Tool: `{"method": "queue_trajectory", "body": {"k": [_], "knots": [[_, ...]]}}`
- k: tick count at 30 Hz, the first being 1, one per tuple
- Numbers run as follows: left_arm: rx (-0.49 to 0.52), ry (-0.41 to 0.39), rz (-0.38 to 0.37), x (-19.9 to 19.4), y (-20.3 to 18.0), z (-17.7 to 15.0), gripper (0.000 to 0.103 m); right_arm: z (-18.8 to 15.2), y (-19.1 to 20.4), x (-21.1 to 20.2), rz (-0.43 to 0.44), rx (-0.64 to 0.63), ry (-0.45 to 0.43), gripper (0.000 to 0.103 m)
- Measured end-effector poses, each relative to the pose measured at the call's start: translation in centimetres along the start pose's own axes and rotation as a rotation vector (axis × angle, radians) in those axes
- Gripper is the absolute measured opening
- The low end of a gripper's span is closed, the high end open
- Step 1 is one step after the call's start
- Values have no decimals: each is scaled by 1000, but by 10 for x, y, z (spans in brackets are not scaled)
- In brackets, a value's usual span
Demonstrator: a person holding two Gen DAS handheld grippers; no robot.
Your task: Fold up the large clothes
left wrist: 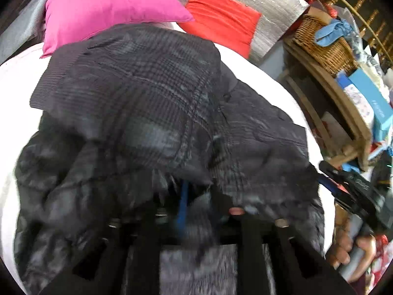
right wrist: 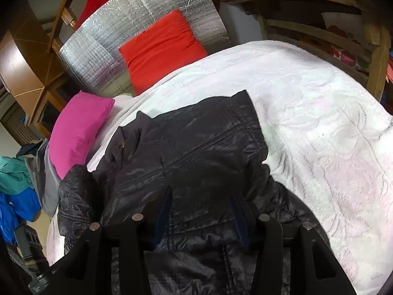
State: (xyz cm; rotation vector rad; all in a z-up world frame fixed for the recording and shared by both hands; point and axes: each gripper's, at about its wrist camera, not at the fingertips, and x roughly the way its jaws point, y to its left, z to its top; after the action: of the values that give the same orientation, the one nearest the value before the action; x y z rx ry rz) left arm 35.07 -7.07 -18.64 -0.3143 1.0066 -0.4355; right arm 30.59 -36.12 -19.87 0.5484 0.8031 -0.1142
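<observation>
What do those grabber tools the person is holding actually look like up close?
Each hand-held gripper is a black plastic frame with round silver bolt heads along its struts. The right hand-held gripper has two flat dark-blue fingers. The left hand-held gripper shows a brighter blue finger; its other is hidden by cloth.

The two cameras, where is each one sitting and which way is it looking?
Left wrist: sits on the left gripper, looking along its fingers at the dark jacket bunched close in front; the right gripper and the hand holding it show at the right edge.
Right wrist: sits on the right gripper, looking down over the jacket on the white blanket; only its own fingers show.
Both see: jacket, blanket, pink pillow, red pillow.
</observation>
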Motion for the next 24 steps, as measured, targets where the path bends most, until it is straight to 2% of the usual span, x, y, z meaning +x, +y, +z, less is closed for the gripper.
{"method": "queue_trajectory", "body": {"k": [2,6,8,10,14,16,19,21,22,23,24], "knots": [[-20,-28,-26,-20,7,-2,58,-3,3,2,11,-5,12,55],[-90,-101,-93,-61,35,4,62,-10,18,7,96,-37,43,55],[-174,-147,-108,-76,60,9,80,-14,28,9,118,-69,54,55],[-300,-187,-129,-77,92,17,81,-19,39,12,106,-101,56,55],[-584,-154,-252,-52,154,28,81,-24,47,17,101,-118,65,55],[-639,-161,-279,-46,168,31,81,-23,45,19,97,-111,63,55],[-643,-209,-271,-40,172,37,80,-20,38,20,84,-94,57,55],[-619,-223,-242,-35,167,44,70,-18,33,21,75,-82,59,55],[-612,-227,-223,-34,166,45,50,-16,32,23,72,-75,64,55],[-606,-231,-212,-32,164,47,24,-14,30,25,70,-69,67,55],[-605,-232,-211,-30,165,49,13,-14,28,25,68,-64,66,55]]}}
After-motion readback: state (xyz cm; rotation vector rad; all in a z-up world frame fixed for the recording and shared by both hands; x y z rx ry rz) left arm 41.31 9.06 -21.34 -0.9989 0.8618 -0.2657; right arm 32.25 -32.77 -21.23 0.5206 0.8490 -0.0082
